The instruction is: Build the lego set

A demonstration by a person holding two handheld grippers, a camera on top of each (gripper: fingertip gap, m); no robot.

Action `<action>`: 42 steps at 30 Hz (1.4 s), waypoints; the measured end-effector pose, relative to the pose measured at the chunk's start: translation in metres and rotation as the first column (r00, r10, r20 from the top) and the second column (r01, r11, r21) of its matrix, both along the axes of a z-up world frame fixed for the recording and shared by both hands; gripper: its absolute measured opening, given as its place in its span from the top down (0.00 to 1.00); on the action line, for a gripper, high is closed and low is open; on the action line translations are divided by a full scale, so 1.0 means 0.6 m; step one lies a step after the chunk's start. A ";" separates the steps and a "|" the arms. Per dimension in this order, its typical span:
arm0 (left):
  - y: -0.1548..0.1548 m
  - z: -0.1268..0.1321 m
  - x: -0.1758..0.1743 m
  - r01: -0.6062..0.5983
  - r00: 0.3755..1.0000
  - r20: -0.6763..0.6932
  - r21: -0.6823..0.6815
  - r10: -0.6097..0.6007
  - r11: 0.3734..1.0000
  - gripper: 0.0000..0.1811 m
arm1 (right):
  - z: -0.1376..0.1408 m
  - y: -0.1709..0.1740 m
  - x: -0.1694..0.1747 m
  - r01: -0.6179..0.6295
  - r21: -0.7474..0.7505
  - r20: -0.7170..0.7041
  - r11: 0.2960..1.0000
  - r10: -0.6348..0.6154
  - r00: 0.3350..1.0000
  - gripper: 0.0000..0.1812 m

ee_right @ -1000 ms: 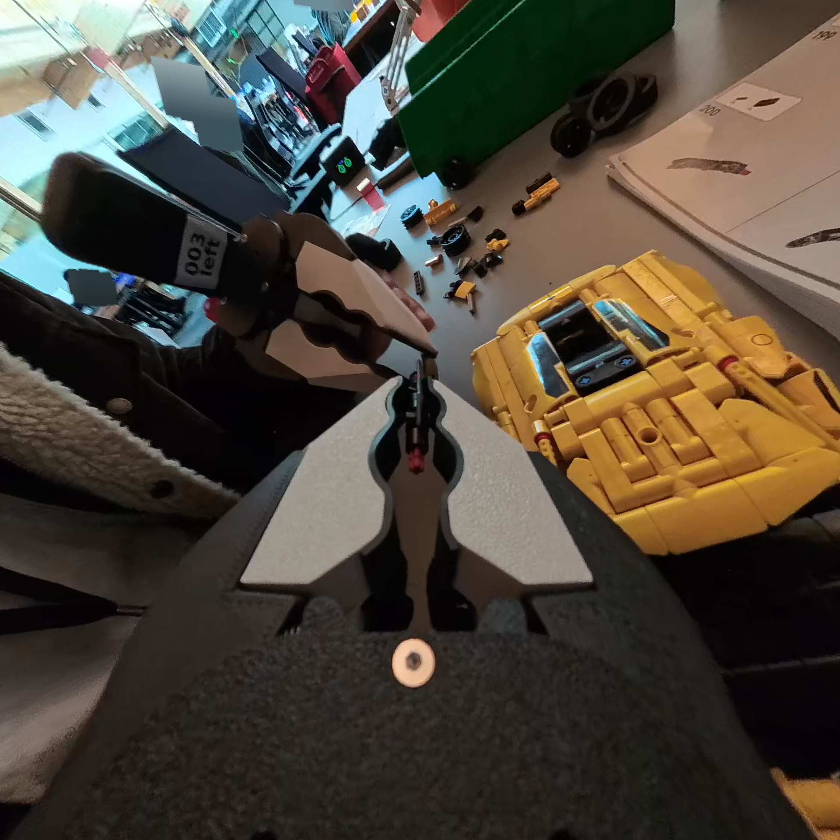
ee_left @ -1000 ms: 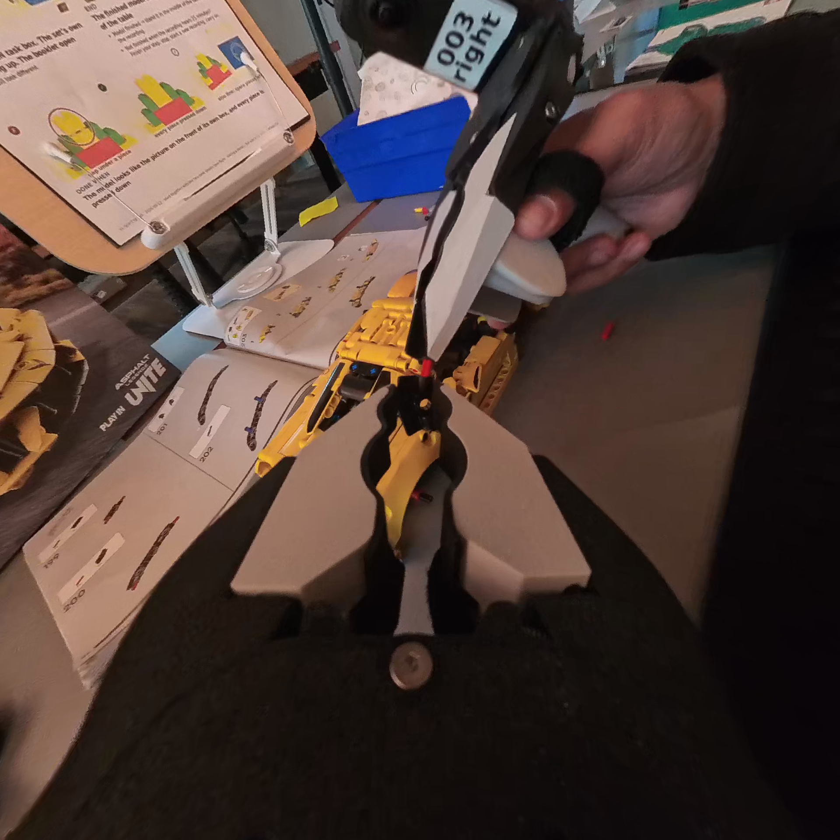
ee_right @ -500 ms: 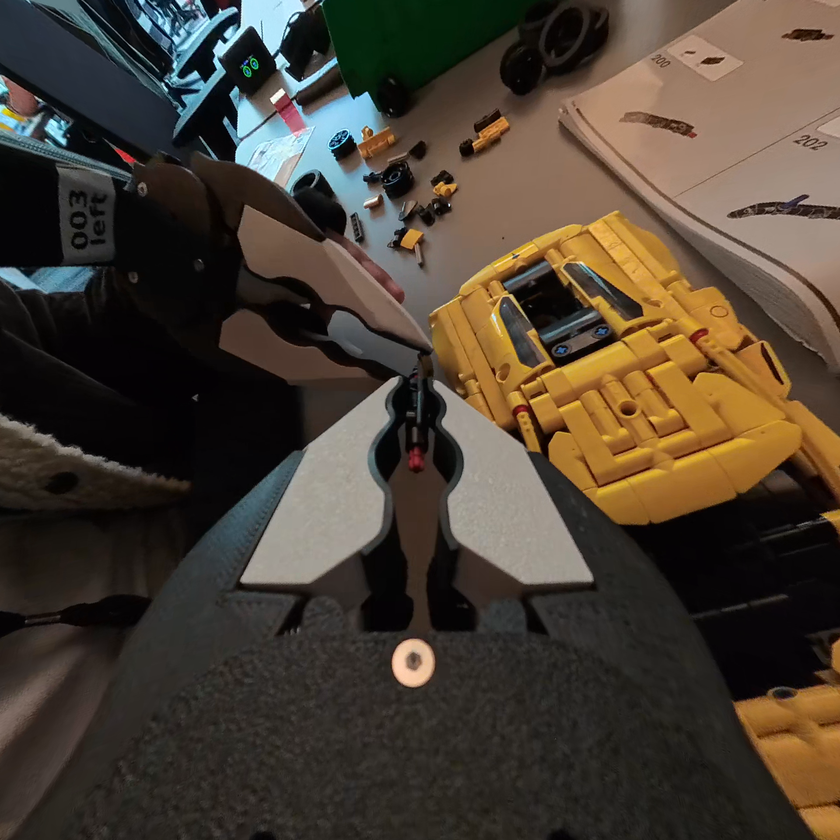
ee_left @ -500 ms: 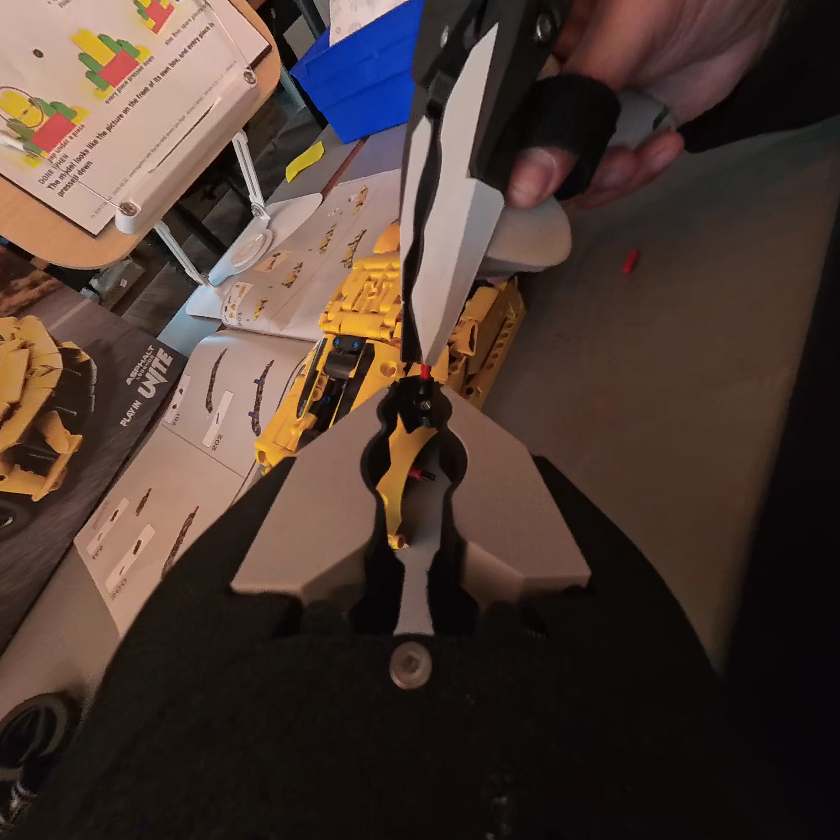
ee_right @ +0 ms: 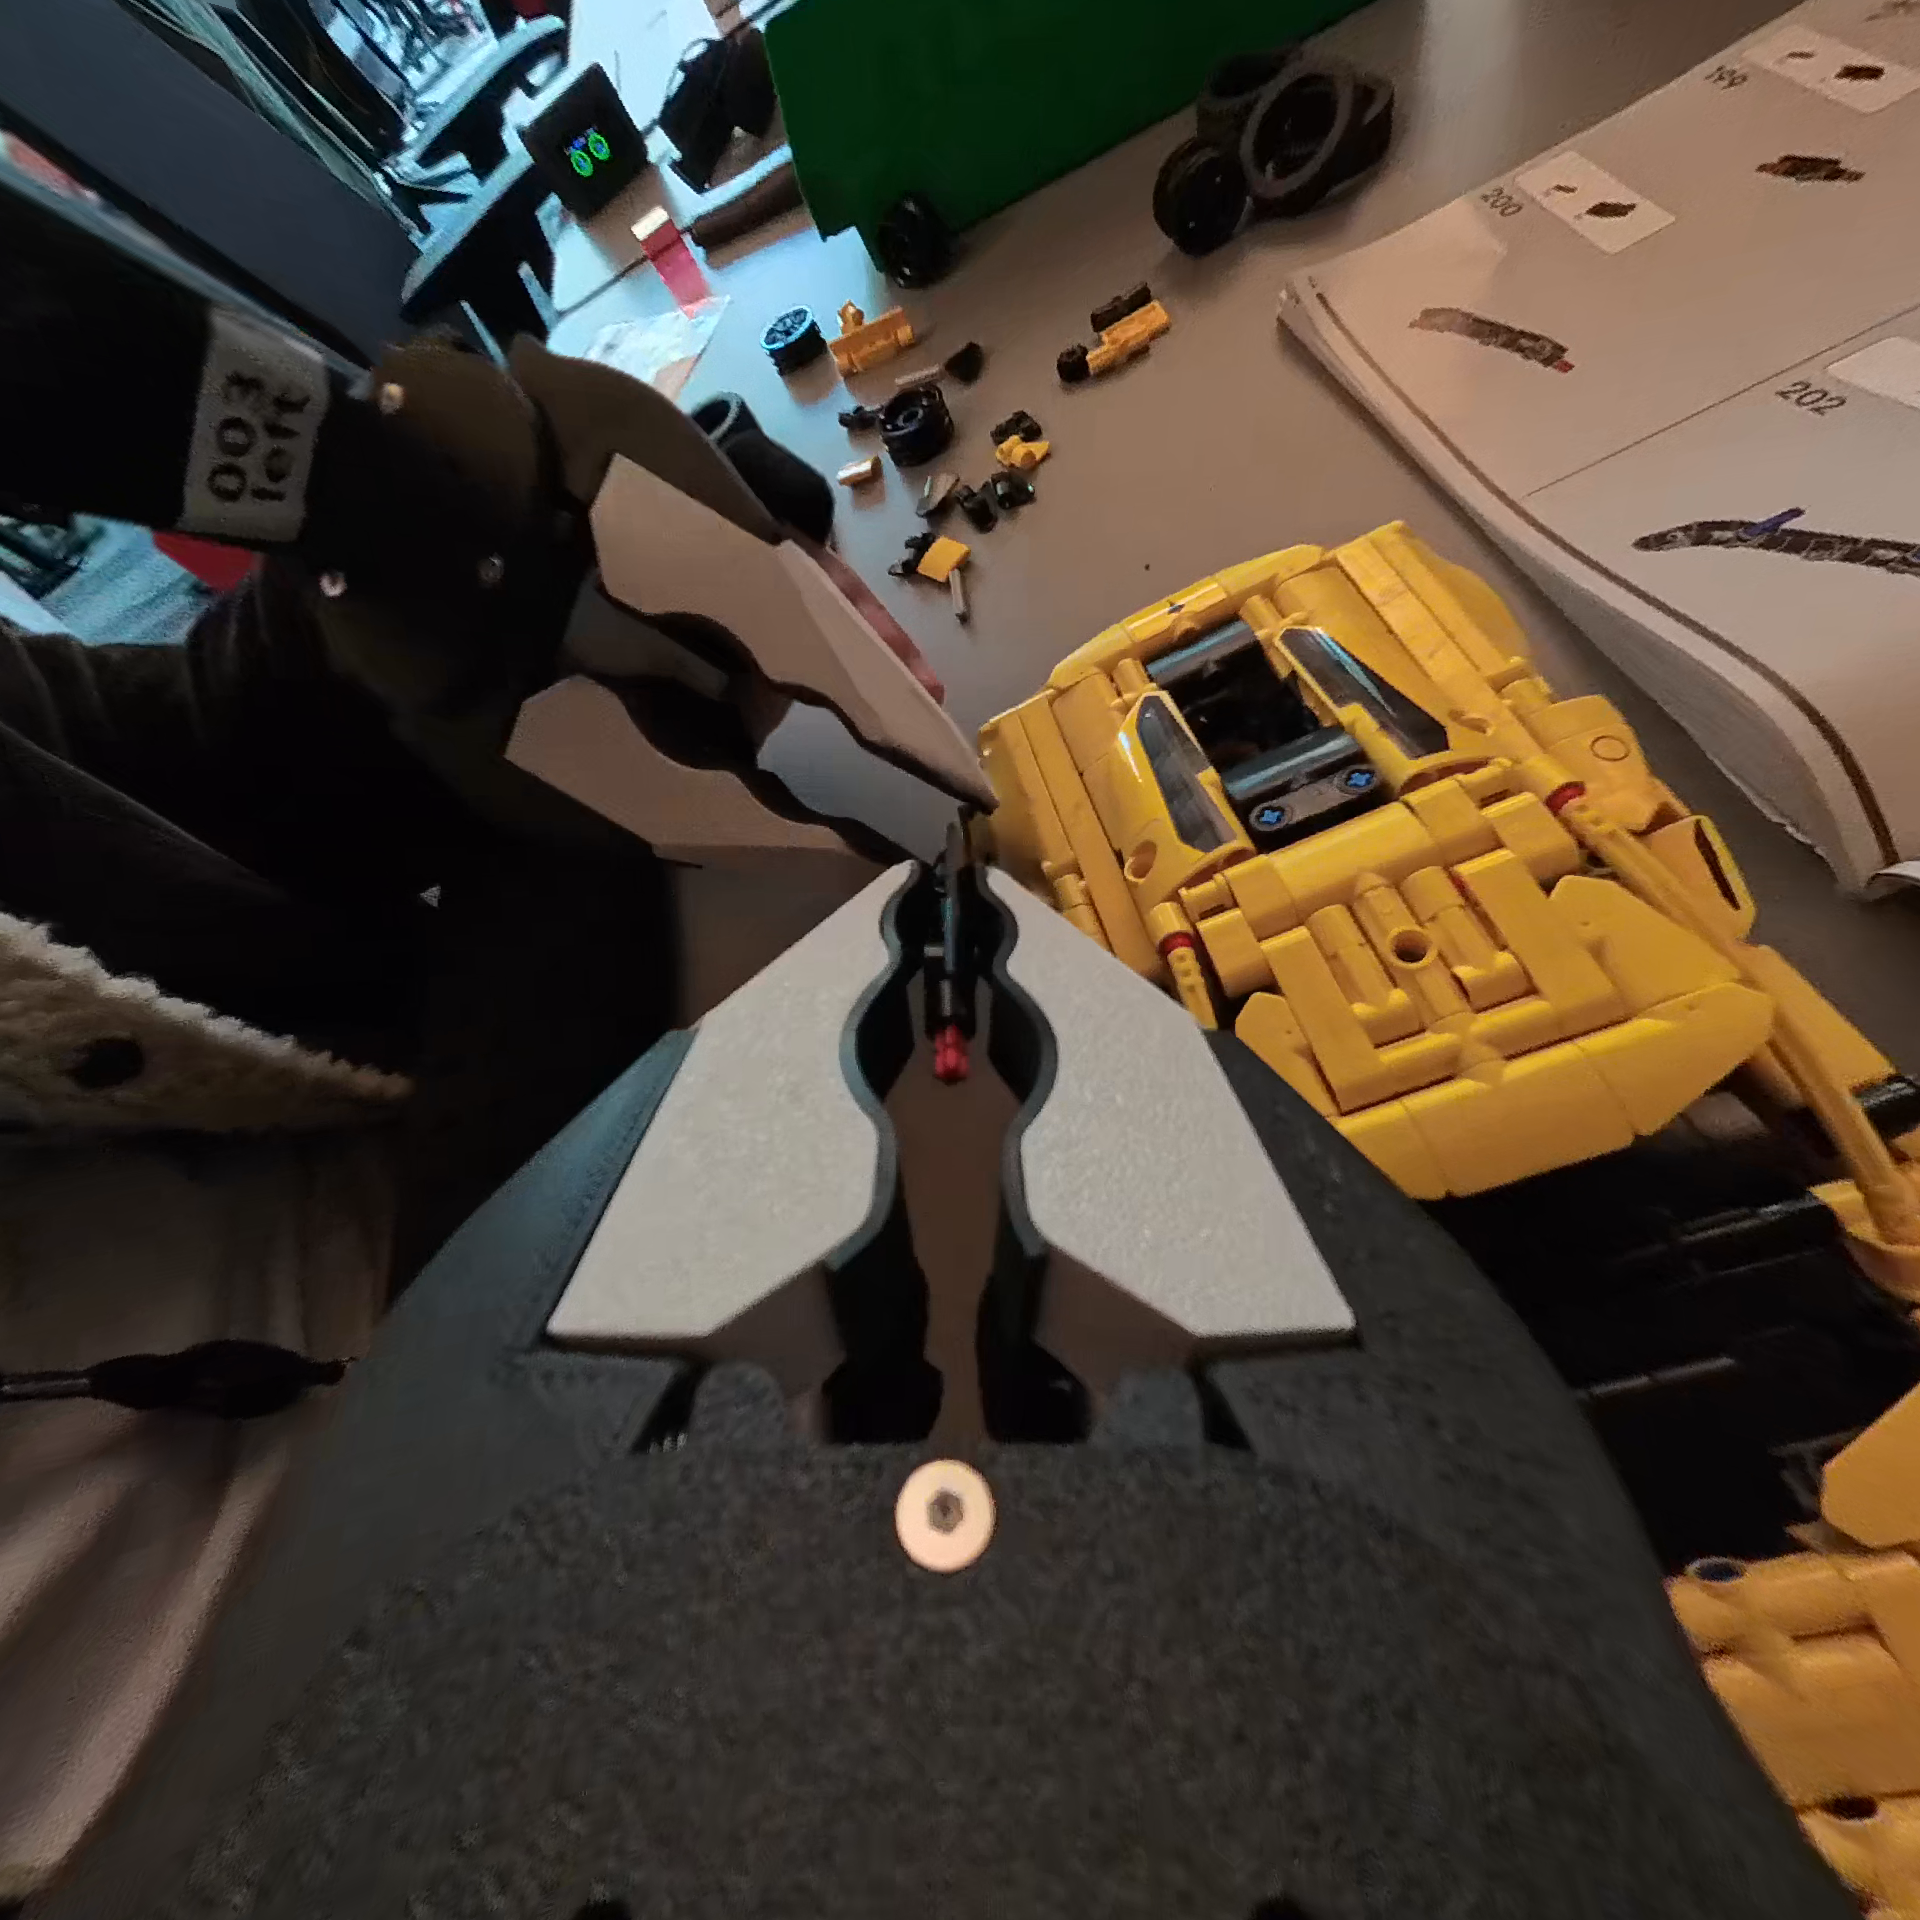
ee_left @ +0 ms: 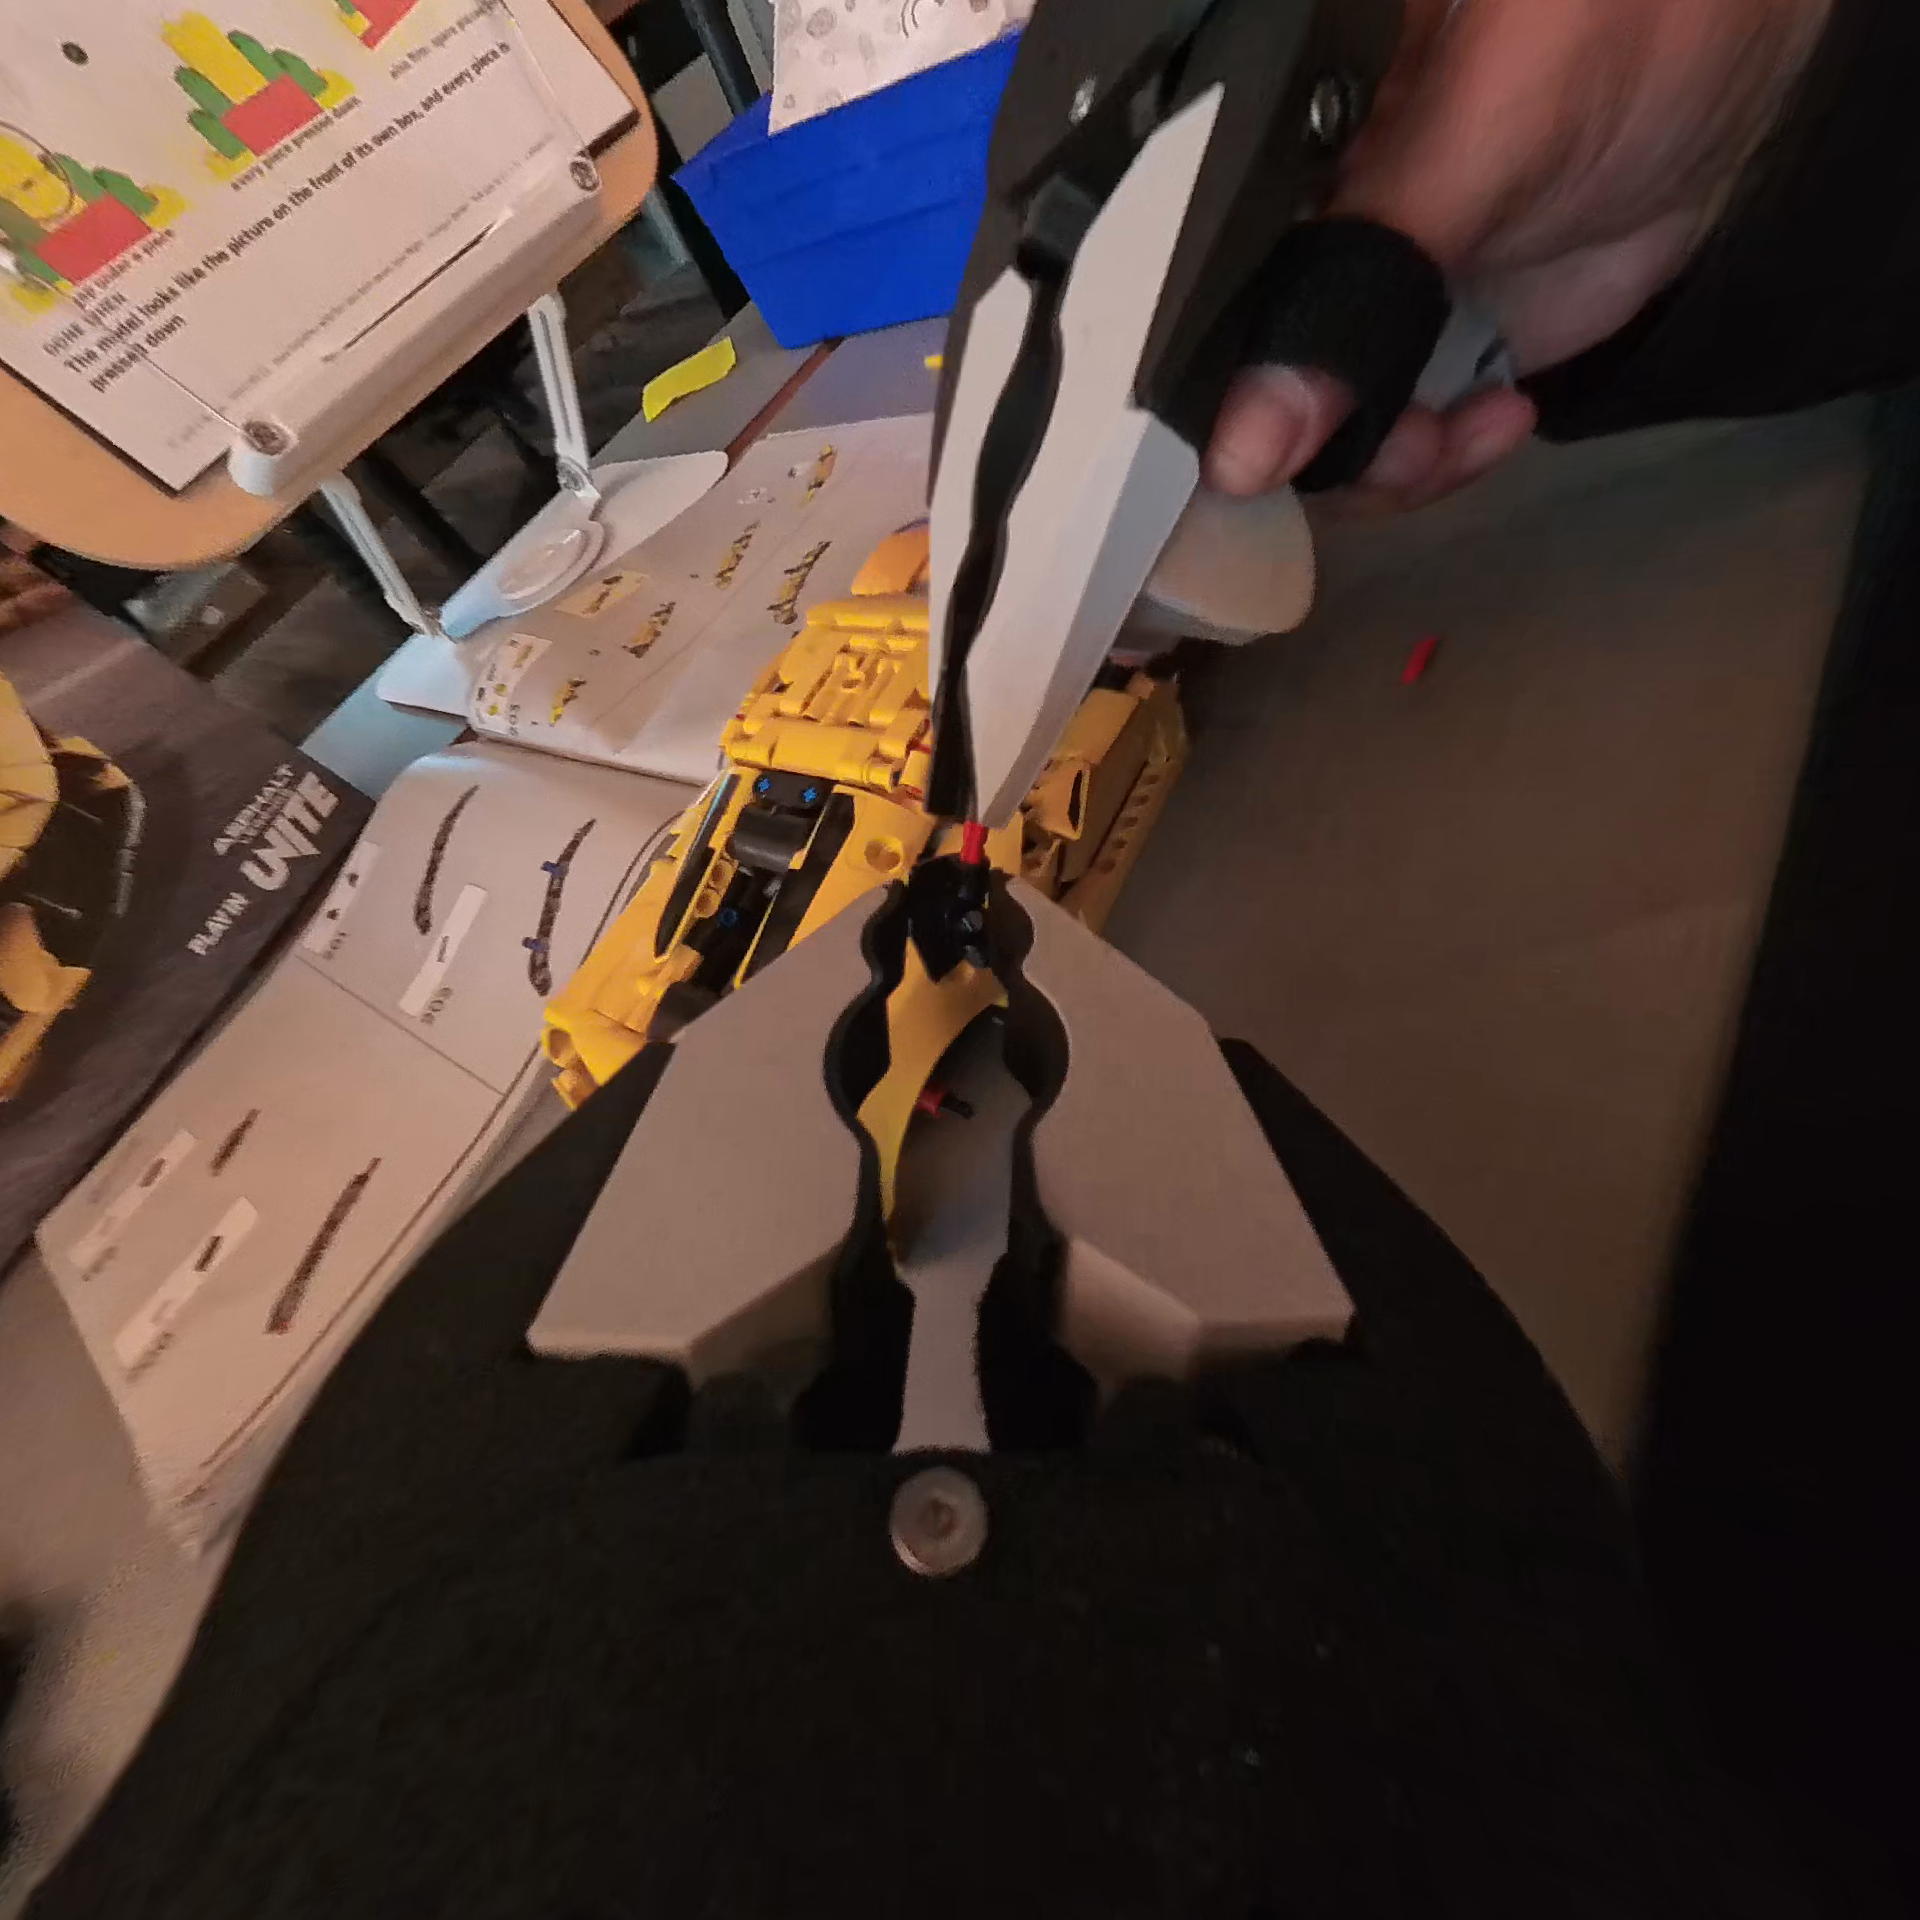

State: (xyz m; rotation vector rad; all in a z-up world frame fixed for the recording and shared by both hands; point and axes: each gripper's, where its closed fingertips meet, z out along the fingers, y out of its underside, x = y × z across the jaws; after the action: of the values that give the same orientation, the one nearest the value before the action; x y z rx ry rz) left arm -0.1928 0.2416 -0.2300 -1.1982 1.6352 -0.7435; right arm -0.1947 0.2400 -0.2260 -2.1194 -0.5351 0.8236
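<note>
My left gripper (ee_left: 945, 904) is shut on a yellow curved panel piece (ee_left: 925, 1039) with a black connector (ee_left: 948, 920) at its top. My right gripper (ee_right: 951, 873) is shut on a thin black pin (ee_right: 954, 956) with a red end (ee_right: 948, 1051). The two grippers meet tip to tip above the table. The right gripper (ee_left: 961, 805) comes down from above in the left wrist view, its red pin end (ee_left: 972, 842) touching the black connector. The left gripper (ee_right: 971, 805) reaches in from the left in the right wrist view. The yellow lego car (ee_right: 1382, 914) lies on the table just beyond, also in the left wrist view (ee_left: 831, 727).
Open instruction booklets (ee_left: 343, 1039) (ee_right: 1662, 416) lie beside the car. Loose small parts (ee_right: 956, 447), black tyres (ee_right: 1288, 135) and a green bin (ee_right: 987, 94) sit further back. A blue bin (ee_left: 862, 208), a sheet on a stand (ee_left: 260, 208) and a stray red piece (ee_left: 1416, 660) are nearby. The tips of both grippers are at nearly the same place.
Both grippers stay shut and tip to tip. They have shifted together toward the car, and the right gripper now stands more upright over the left one.
</note>
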 end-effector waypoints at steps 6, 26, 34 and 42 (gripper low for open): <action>-0.009 0.009 -0.005 0.042 0.999 0.026 -0.078 -0.040 0.996 0.92 | 0.011 -0.008 -0.005 -0.040 -0.011 -0.076 0.999 0.039 0.996 0.96; -0.018 -0.025 -0.008 0.055 0.994 -0.093 -0.044 -0.059 0.998 0.93 | -0.023 -0.018 -0.007 -0.071 -0.027 0.089 0.997 0.073 0.993 0.96; -0.018 -0.031 -0.009 0.051 0.992 -0.117 -0.026 -0.054 0.998 0.93 | -0.031 -0.018 -0.009 -0.064 -0.027 0.157 0.998 0.067 0.985 0.96; -0.016 -0.031 -0.009 0.047 0.992 -0.112 -0.055 -0.053 0.997 0.94 | -0.035 -0.015 -0.009 -0.012 -0.049 0.160 0.999 0.020 0.987 0.96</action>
State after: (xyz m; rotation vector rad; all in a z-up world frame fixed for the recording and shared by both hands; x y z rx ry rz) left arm -0.1982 0.2320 -0.2483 -1.2605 1.7542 -0.7656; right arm -0.2001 0.2310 -0.2469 -2.2409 -0.6226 0.6847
